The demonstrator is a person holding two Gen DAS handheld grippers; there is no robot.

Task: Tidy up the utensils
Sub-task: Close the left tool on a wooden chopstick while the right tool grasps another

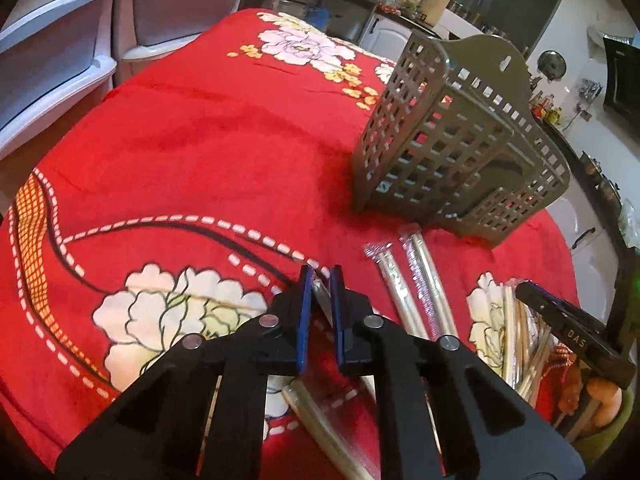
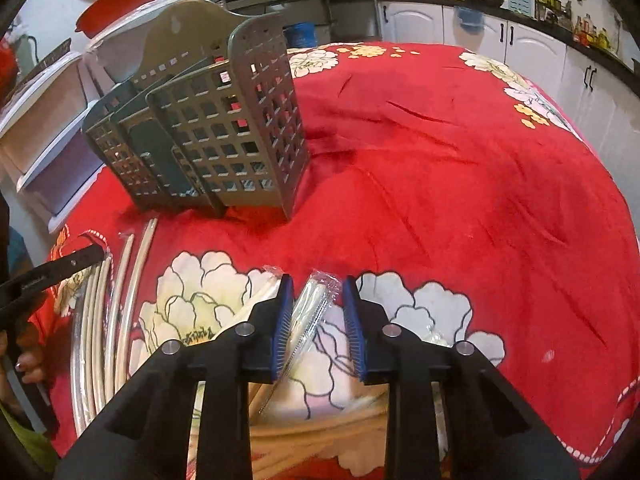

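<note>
The left tool [image 1: 320, 276] is clenched on a wrapped pair of chopsticks [image 1: 322, 300], its blue pads [image 1: 306, 312] pressing the wrapper from both sides. The right tool [image 2: 315, 288] has a second wrapped pair [image 2: 310, 316] between its pads; the near pad seems to touch the wrapper, the far one stands apart, so I cannot tell whether it grips. More wrapped pairs [image 1: 416, 284] lie loose on the red flowered cloth [image 1: 200, 152] over the counter, just beside both tools. Farther back stands the grey lattice utensil holder [image 1: 452, 148], upright, near the loose pairs. White cabinets [image 2: 532, 52] line the wall behind.
</note>
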